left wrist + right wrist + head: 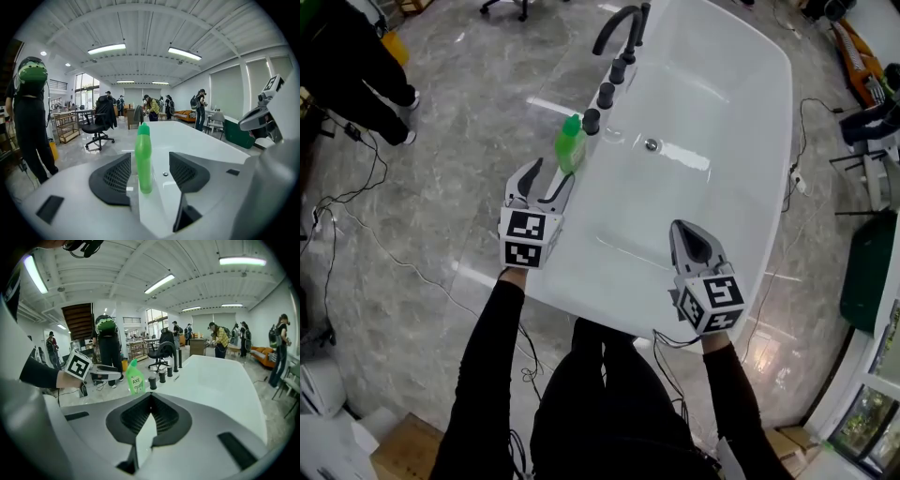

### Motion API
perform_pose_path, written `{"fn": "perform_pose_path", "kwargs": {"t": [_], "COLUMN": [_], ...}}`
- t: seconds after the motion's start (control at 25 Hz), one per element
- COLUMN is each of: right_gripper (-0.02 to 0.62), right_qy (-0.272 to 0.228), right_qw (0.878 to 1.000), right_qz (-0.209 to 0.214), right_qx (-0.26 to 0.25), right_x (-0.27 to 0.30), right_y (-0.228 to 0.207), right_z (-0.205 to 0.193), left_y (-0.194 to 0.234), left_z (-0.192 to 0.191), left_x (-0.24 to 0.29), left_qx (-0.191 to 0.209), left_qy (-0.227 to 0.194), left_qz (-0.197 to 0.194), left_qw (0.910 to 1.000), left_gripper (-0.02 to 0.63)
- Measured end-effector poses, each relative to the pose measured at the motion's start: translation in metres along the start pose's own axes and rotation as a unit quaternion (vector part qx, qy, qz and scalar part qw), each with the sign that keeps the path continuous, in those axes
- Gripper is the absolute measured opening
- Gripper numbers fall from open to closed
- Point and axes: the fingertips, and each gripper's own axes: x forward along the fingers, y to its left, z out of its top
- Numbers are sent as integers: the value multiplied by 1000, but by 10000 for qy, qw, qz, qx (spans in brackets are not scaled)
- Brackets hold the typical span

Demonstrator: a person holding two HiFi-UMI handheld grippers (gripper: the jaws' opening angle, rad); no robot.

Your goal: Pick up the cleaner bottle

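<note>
On the glossy white bathtub rim (769,103) the green plastic cleaner bottle (571,145) stood ungrasped ahead of the wide-open left hand-held gripper (551,176), which apparently needed to advance, then close; the right hand-held gripper (682,230) was shut, empty.

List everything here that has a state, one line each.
cleaner bottle: upright on the tub's rim, cap on, not gripped.
left tongs: open, lined up on the bottle, pads not touching it.
right tongs: shut, holding nothing.
bathtub: no water visible inside.
faucet: no water running.
</note>
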Motion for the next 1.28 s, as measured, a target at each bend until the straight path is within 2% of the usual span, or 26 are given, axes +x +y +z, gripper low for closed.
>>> {"fn": "perform_pose_path", "kwargs": {"t": [0.4, 0.68, 0.88, 1.28], "right_gripper": [2, 2, 2, 2], "right_qy": [123, 198, 289, 453], "right_qw": [9999, 9997, 9994, 9985], "right_qz": [71, 72, 95, 98], "right_qx": [45, 146, 172, 294], "right_x": [29, 37, 41, 45], "right_y": [-12, -23, -26, -37], "right_z": [-20, -40, -50, -78], "left_y": [7, 13, 10, 12], "left_z": [-43, -55, -65, -77], "left_x": [51, 76, 93, 122], "left_qx": [16, -75, 6, 154], "left_qy": [421, 450, 514, 496], "left_qz": [-23, -35, -85, 77], "left_qw": [9991, 9989, 9986, 9986], "left_gripper": [258, 258, 258, 256]}}
